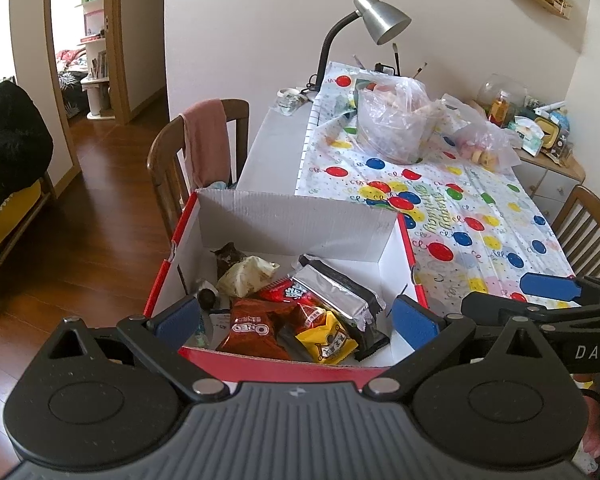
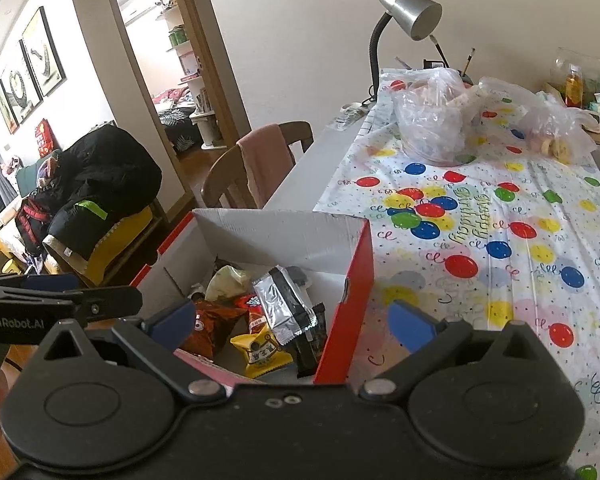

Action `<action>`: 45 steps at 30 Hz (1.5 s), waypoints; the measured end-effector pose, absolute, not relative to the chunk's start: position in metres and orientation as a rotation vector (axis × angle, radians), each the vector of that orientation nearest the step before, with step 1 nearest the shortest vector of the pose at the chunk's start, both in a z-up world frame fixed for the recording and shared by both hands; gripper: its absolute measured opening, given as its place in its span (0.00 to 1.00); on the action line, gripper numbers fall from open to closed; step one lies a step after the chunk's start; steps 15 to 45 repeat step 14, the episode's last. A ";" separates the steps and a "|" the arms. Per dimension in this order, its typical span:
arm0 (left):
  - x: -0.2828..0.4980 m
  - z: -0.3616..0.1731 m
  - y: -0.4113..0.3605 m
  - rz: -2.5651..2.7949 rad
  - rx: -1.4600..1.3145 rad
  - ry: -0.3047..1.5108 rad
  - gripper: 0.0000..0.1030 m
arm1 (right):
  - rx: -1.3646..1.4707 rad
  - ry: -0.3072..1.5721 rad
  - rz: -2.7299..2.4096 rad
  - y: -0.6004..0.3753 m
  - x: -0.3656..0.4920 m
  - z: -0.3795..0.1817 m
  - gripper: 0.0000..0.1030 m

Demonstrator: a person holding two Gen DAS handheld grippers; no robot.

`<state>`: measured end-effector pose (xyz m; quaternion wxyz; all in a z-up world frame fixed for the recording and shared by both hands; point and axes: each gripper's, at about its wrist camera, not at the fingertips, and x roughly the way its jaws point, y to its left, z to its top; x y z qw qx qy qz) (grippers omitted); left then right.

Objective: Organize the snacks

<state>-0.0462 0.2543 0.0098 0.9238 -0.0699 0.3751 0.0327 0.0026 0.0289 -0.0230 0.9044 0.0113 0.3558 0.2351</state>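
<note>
Both tools gape above the snack box (image 1: 287, 216) rim.

The left hand-held gripper (image 1: 295, 318) is hovering over the near edge of the red-and-white box (image 1: 291, 224), blue pads spread wide with nothing between them. Inside, snack packets are lying in a heap: a red Oreo pack (image 1: 251, 334), a yellow packet (image 1: 328, 340), a silver-and-black wrapper (image 1: 336, 292) and a pale crumpled bag (image 1: 245, 276). The right hand-held gripper (image 1: 552, 290) is poking in from the right, over the balloon-print tablecloth (image 1: 480, 216). Clear plastic bags (image 1: 396, 120) and a silver lamp (image 1: 380, 16) are sitting at the table's far end.
</note>
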 end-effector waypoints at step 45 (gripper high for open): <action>-0.046 0.007 0.254 0.065 -0.146 0.778 1.00 | 0.040 0.750 0.459 0.022 0.001 -0.029 1.00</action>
